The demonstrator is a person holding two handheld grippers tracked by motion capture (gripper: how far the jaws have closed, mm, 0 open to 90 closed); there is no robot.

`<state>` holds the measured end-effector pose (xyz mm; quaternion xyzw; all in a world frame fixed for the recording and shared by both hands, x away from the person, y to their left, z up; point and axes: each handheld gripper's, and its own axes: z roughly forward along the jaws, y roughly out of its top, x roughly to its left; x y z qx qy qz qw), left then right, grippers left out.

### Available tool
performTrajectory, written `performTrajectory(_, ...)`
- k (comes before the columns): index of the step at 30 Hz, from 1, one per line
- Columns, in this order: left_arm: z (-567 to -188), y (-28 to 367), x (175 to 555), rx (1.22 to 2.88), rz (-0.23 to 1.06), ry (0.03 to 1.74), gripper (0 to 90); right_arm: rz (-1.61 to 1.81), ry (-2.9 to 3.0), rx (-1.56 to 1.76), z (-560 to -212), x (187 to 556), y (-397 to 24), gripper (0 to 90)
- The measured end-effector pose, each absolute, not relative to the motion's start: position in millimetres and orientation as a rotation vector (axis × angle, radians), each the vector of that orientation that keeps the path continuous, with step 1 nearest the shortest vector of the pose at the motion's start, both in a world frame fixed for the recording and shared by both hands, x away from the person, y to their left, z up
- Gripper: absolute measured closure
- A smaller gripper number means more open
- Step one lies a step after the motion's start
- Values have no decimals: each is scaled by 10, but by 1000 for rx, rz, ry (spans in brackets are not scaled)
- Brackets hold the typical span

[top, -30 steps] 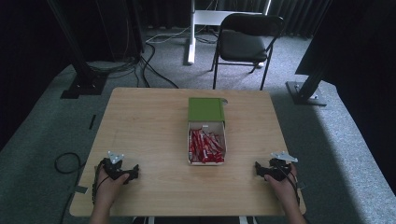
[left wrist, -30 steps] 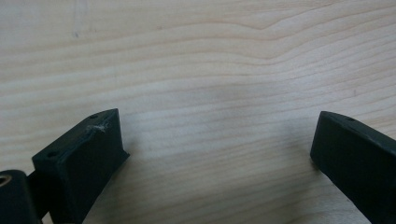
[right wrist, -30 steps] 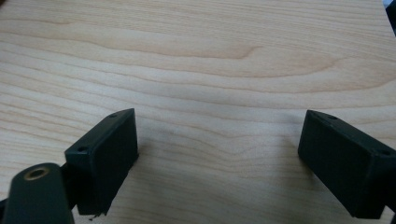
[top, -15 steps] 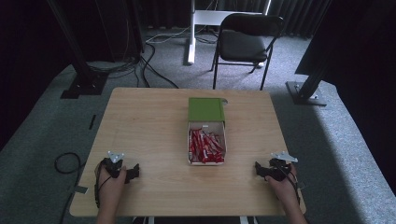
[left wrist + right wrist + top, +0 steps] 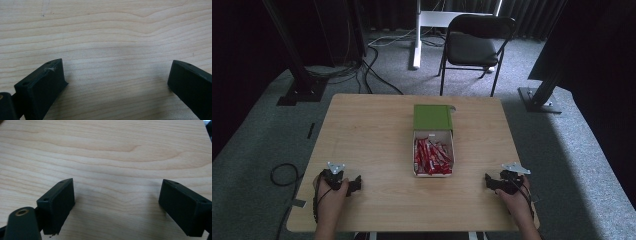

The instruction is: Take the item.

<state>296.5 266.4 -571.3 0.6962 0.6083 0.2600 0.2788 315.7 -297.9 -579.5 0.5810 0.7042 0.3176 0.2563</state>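
An open white cardboard box (image 5: 433, 159) filled with red-wrapped snack bars (image 5: 431, 156) is seen at the middle of the light wooden table (image 5: 372, 130), with its flat green lid (image 5: 432, 117) laid just beyond it, touching its far edge. The box is flanked by two grippers, each well apart from it near the table's front edge. The left black two-jaw gripper (image 5: 353, 183) is held in a hand (image 5: 331, 197) at the front left; in the left gripper view its jaws are set wide apart over bare wood grain, with nothing between them. The right black two-jaw gripper (image 5: 490, 181) is held in the other hand (image 5: 514, 199) at the front right; its jaws are likewise spread wide over bare wood, gripping nothing. A dark folding chair (image 5: 474, 46) is placed on the grey carpet beyond the table.
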Motion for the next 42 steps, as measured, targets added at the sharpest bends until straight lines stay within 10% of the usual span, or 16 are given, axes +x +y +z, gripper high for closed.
performTrajectory(42,-5715,2650,2973,1859,701,1646,12,1072,1824,1487,-4962,3154,-2519,143)
